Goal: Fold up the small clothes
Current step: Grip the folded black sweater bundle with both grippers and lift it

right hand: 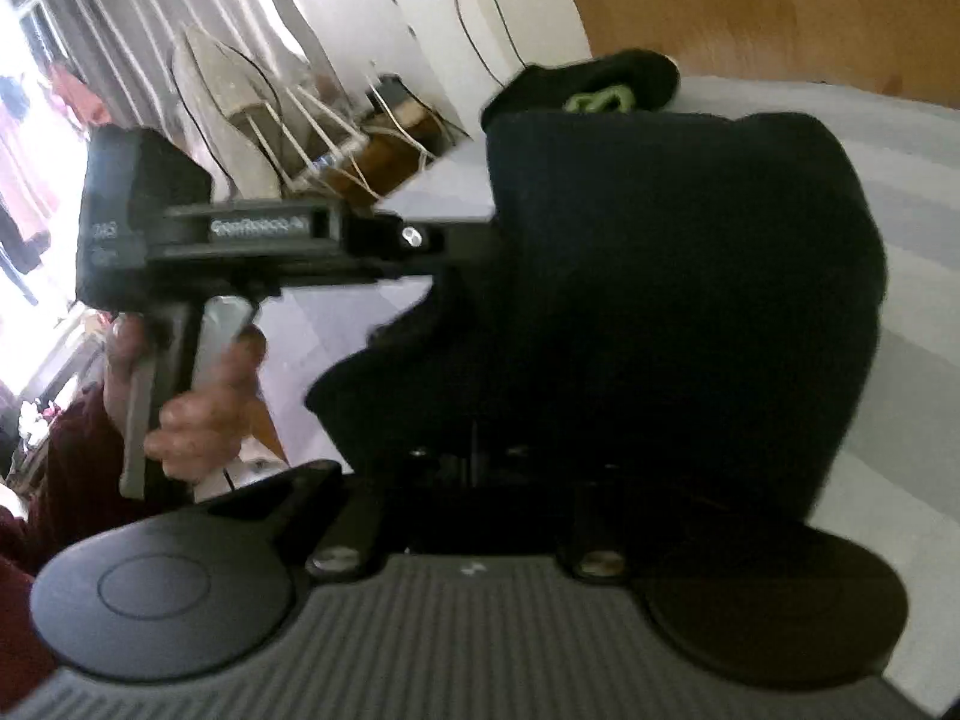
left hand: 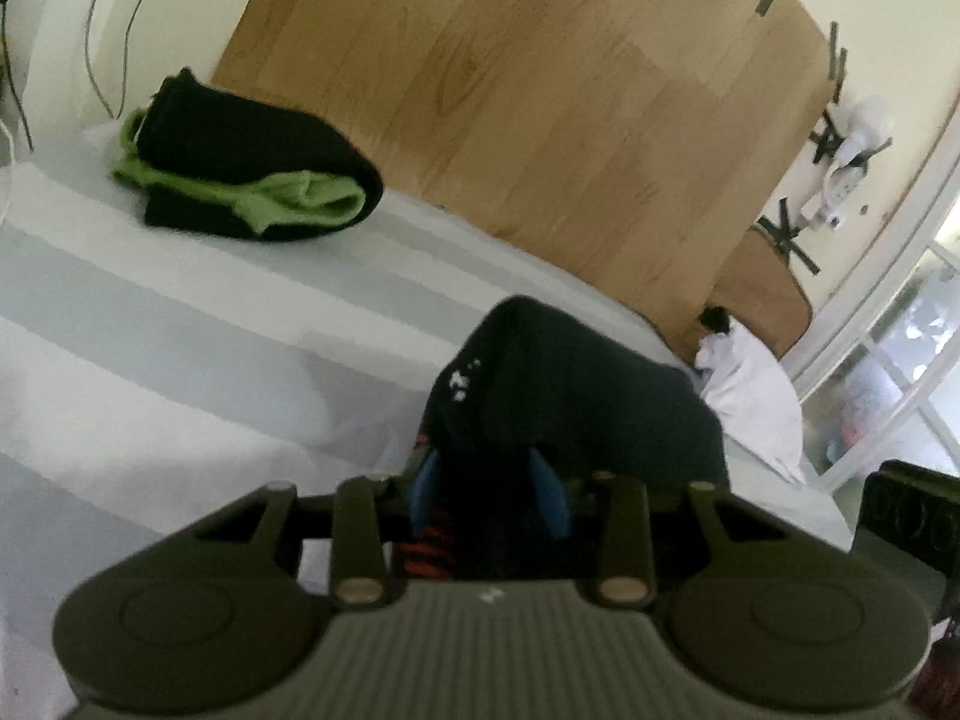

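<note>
Left wrist view: folded black-and-green garment (left hand: 246,168) lies at 10 o'clock on the striped bed (left hand: 180,324), against the wooden headboard (left hand: 540,90). Left gripper (left hand: 489,489) sits at 6 o'clock; its blue fingers (left hand: 549,495) stand a narrow way apart and press on a fold of the dark garment (left hand: 570,390), which humps up ahead of them toward 1 o'clock. A red-striped patch of cloth shows just below the left finger. A white pillow (left hand: 756,402) lies at 3 o'clock, just beside the dark garment.

Right wrist view: at 9 o'clock a hand (right hand: 192,396) grips the handle of the left gripper (right hand: 468,240), whose tip disappears into the dark garment (right hand: 660,300). The garment fills the centre and drapes over the right gripper (right hand: 480,450); its fingers are hidden under the cloth, closed together, with the cloth lying over them. The folded black-and-green garment (right hand: 600,90) rests at 12 o'clock on the bed (right hand: 900,240).
</note>
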Action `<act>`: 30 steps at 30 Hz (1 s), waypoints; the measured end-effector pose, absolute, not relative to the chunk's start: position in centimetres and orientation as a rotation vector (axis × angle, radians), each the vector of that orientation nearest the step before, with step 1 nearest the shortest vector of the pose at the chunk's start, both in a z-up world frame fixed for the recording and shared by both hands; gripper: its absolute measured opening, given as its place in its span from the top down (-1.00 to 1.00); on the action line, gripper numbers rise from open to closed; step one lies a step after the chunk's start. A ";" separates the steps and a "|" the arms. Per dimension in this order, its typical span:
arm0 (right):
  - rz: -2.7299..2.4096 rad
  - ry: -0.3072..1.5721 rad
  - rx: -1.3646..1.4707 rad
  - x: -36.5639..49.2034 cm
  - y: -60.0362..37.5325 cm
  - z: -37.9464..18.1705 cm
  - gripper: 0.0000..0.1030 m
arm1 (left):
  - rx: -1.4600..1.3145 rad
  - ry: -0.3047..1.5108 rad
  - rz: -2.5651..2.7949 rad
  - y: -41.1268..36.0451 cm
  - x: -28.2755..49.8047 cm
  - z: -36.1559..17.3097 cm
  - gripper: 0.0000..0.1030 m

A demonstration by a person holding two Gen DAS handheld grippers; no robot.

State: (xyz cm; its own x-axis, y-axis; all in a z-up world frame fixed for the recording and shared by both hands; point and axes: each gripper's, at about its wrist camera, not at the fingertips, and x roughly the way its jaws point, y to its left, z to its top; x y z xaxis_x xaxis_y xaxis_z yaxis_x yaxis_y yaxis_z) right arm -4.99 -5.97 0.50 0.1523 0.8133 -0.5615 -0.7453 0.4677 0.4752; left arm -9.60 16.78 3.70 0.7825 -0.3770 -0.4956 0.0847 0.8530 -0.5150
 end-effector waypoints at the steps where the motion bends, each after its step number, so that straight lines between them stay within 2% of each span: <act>1: 1.129 0.874 0.116 -4.9 -6.5 0.8 0.96 | -0.498 0.628 -0.262 16.9 -9.7 3.8 0.35; 4: 1.162 0.855 0.198 -4.8 -8.6 2.2 0.74 | -0.507 0.587 -0.262 17.8 -10.5 5.1 0.29; 6: 1.135 0.773 0.229 -4.6 -9.7 3.5 0.49 | -0.522 0.526 -0.271 18.6 -11.4 6.6 0.24; 11: 0.977 0.670 0.271 -1.7 -11.5 5.9 0.48 | -0.488 0.451 -0.345 17.2 -11.1 8.8 0.28; 16: 0.903 0.716 0.217 1.0 -8.7 4.6 0.50 | -0.454 0.488 -0.398 14.7 -8.2 7.9 0.54; 19: 0.878 0.792 0.213 2.4 -7.6 2.7 0.51 | -0.464 0.603 -0.361 14.1 -5.4 5.4 0.70; 23: 0.858 0.799 0.242 2.7 -8.0 2.0 0.60 | -0.510 0.621 -0.367 14.7 -4.4 3.4 0.66; 30: 0.842 0.769 0.223 2.4 -8.3 2.2 0.60 | -0.583 0.639 -0.391 15.9 -3.5 2.3 0.67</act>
State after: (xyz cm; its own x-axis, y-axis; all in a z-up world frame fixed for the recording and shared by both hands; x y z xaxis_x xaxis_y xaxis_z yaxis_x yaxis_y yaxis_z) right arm 2.41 -8.34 2.18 0.4197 0.7418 -0.5231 -0.5886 0.6611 0.4653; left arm -3.48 15.87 2.28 0.7400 -0.5079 -0.4410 0.1626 0.7712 -0.6155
